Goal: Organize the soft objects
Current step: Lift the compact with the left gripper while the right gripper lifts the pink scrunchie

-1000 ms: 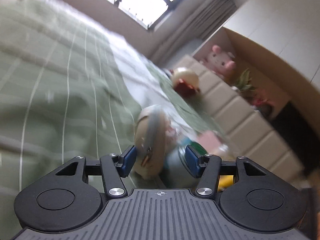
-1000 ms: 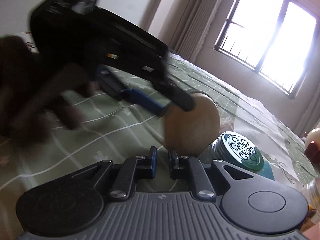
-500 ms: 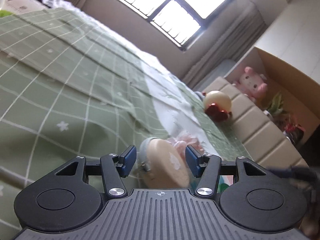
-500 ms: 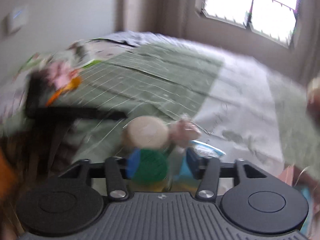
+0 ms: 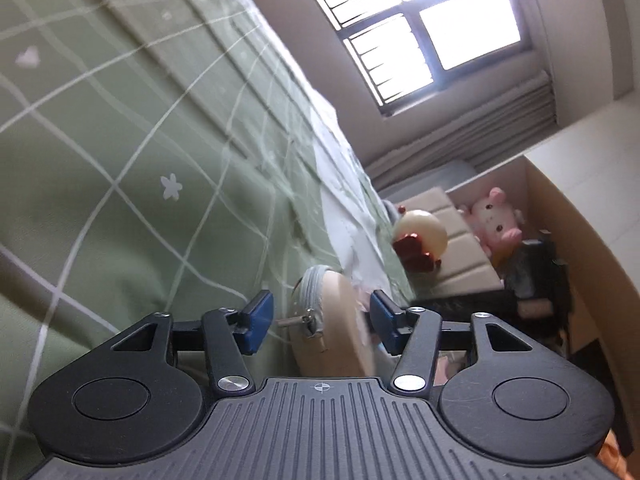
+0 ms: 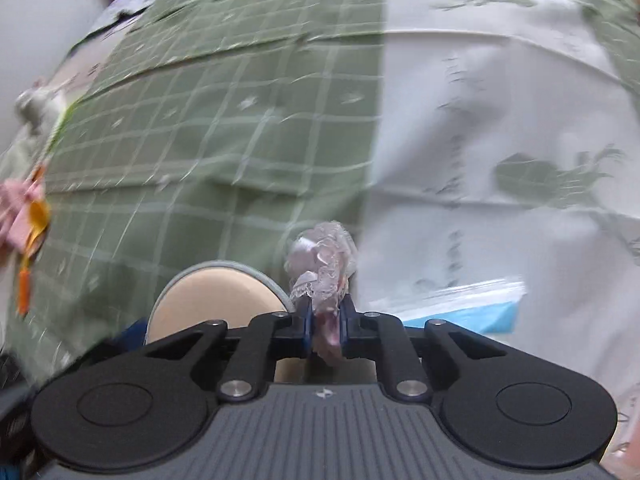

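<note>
Here, right gripper (image 6: 325, 322) pinches a crinkly pink wrapper (image 6: 323, 258); left gripper (image 5: 316, 316) gapes wide.
The round beige pouch (image 5: 334, 322) stands on the green bedspread (image 5: 120, 184) between the left fingers, untouched, just left of the wrapper.

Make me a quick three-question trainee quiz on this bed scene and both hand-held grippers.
1. True or false: the left hand-held gripper is shut on the round tan pouch.
2. What does the right hand-held gripper pinch? A) crinkly pink wrapper B) blue packet C) the pouch
3. Fill in: the pink plush toy sits in a ____ box.

Key: 1 false, its jaws stand apart; 2 A; 3 cardboard.
</note>
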The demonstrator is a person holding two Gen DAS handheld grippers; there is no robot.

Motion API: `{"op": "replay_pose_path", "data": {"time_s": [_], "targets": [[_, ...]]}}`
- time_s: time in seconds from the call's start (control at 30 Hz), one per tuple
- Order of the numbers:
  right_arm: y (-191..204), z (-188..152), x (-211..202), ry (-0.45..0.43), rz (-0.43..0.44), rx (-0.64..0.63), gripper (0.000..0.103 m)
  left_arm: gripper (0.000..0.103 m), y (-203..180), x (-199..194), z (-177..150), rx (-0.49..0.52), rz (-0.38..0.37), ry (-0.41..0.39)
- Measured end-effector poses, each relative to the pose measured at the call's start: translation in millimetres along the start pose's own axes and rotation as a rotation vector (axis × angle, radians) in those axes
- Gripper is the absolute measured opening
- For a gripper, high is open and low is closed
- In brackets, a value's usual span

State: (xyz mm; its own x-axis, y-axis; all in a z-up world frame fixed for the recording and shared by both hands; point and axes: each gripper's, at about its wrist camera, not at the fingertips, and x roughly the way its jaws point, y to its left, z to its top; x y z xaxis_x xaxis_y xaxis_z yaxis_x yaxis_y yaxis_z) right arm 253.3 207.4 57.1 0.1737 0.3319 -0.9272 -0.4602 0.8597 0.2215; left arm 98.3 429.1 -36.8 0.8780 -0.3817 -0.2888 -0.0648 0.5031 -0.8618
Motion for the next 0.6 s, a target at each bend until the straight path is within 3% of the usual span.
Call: {"op": "replay_pose_path", "data": {"time_s": [0.1, 0.2, 0.33, 0.47, 0.6], "targets": [[10, -8, 3, 0.021, -0.034, -0.049, 0.011, 0.044, 4, 7, 0, 0.016, 0.016, 0.006], [11, -10, 5, 0.028, -0.008, -0.06, 0.011, 0.048, -3, 14, 4, 0.047, 0.003, 0.068], [20, -10, -1, 0.024, 0.073, -0.09, 0.011, 0.052, -10, 23, 4, 0.044, -0.087, 0.191], [28, -11, -10, -0.006, 0.081, -0.105, 0.011, 0.045, -21, 19, -3, 0.084, 0.026, 0.142], [20, -14, -39, -0.05, 0.068, -0.099, 0.011, 0.045, -33, 4, -8, 0.083, 0.095, 0.182]]}}
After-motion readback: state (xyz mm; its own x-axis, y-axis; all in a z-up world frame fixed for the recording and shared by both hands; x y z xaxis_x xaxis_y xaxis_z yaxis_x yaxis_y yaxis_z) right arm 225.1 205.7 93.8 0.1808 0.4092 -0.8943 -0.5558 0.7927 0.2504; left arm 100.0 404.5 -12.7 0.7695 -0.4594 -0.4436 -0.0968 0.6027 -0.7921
